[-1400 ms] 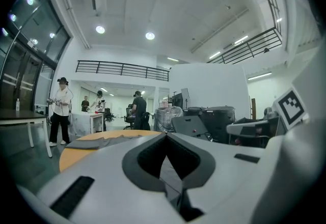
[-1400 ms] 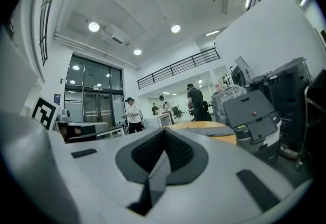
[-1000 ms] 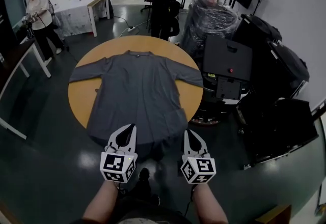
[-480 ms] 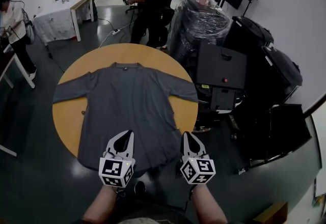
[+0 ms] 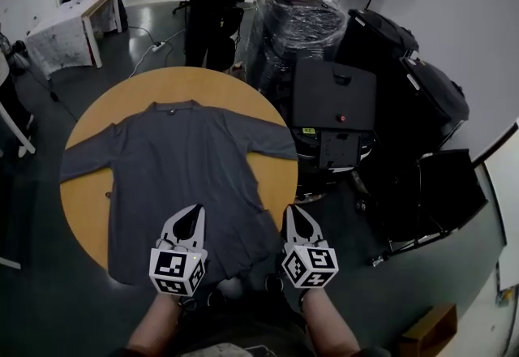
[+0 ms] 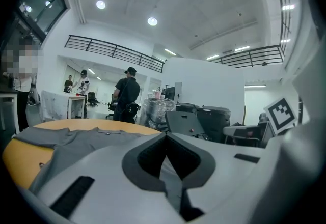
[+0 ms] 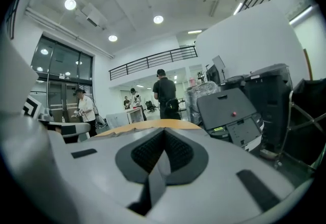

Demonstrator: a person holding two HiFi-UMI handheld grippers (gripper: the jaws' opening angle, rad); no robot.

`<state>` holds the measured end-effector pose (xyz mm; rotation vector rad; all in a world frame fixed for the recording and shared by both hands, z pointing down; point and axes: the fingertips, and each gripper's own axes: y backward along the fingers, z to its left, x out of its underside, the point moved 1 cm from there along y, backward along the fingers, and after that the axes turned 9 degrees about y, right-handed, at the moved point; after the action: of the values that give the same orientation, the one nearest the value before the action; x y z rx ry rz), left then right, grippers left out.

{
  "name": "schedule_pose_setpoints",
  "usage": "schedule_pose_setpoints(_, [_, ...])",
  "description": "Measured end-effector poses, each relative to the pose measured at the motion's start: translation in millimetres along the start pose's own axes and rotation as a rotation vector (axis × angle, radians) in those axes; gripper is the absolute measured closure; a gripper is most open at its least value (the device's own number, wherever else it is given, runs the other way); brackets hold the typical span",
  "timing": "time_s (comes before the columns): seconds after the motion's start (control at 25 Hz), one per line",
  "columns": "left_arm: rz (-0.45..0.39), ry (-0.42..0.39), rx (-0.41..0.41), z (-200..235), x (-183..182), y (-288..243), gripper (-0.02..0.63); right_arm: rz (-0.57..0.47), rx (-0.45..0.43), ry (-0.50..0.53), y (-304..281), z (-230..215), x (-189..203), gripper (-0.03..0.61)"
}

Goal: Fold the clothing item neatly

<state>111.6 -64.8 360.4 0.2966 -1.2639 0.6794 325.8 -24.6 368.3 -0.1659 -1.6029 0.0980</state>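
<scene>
folding has not begun, by the look of it: the one round table (image 5: 85, 213) sits ahead of and below both claws, and the one grey shirt (image 5: 186, 169) lies spread flat on it, both sleeves out, no crease made, its near hem about under the claw tips. the two claws, left claw (image 5: 197, 209) and right claw (image 5: 293, 210), hover side by side, each with jaws pressed together on nothing, so every fold is left to do.

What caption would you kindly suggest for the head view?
With jaws shut, left gripper and right gripper poised at the near hem of a grey shirt spread on a round table.
</scene>
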Motion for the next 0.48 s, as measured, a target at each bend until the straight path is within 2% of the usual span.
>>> schedule_pose_setpoints(0.2, [-0.013, -0.017, -0.008, -25, -3, -42, 0.606, -0.009, 0.013, -0.021, -21, -54, 1, 0.589])
schedule_pose_setpoints(0.48, [-0.016, -0.035, -0.081, -69, -2, -111, 0.606, -0.001, -0.040, -0.012, -73, -137, -2, 0.589])
